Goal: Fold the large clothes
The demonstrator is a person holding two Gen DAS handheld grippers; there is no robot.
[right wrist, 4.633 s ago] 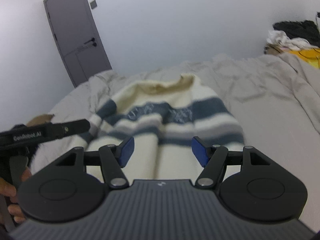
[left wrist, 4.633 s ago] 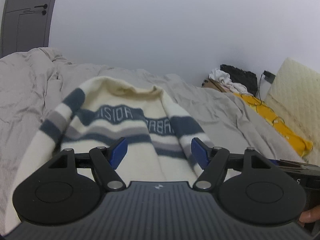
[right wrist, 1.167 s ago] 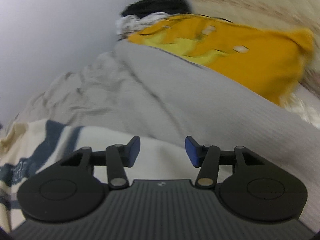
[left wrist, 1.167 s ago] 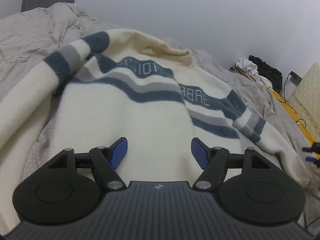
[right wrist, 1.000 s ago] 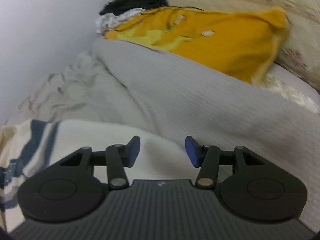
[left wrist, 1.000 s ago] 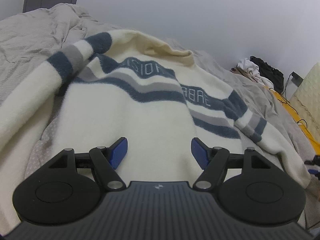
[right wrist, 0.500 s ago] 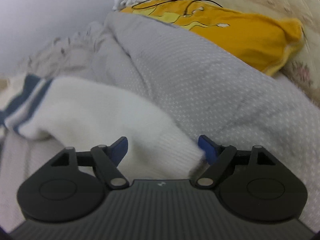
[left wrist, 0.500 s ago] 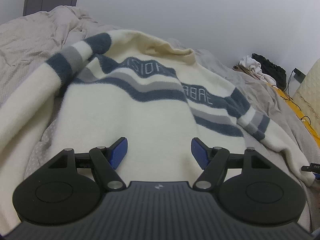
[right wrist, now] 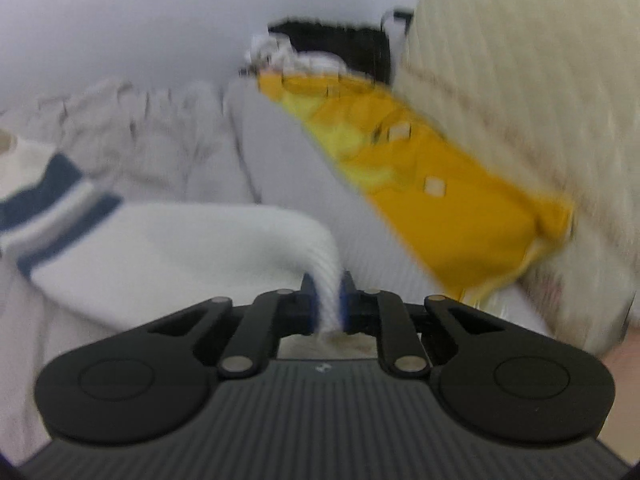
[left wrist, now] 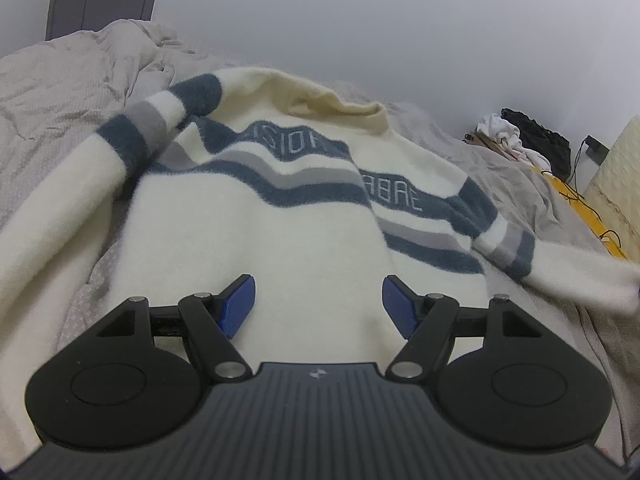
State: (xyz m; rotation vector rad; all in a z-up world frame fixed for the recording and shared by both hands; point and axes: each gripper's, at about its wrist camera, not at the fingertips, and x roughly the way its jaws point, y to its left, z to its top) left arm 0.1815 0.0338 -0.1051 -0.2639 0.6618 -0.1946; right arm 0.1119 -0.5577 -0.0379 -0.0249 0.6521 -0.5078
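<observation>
Right gripper (right wrist: 327, 300) has just closed its jaws on the cuff of the sweater's sleeve (right wrist: 168, 256), low in the centre of its blurred view. Only a narrow fold of knit sits between the pads, so a quick lift might let it slip free. Left gripper (left wrist: 318, 304) hangs unclenched over the sweater (left wrist: 260, 240), which lies spread across the bed (left wrist: 48, 92); nothing pins the body, so it could drag along.
</observation>
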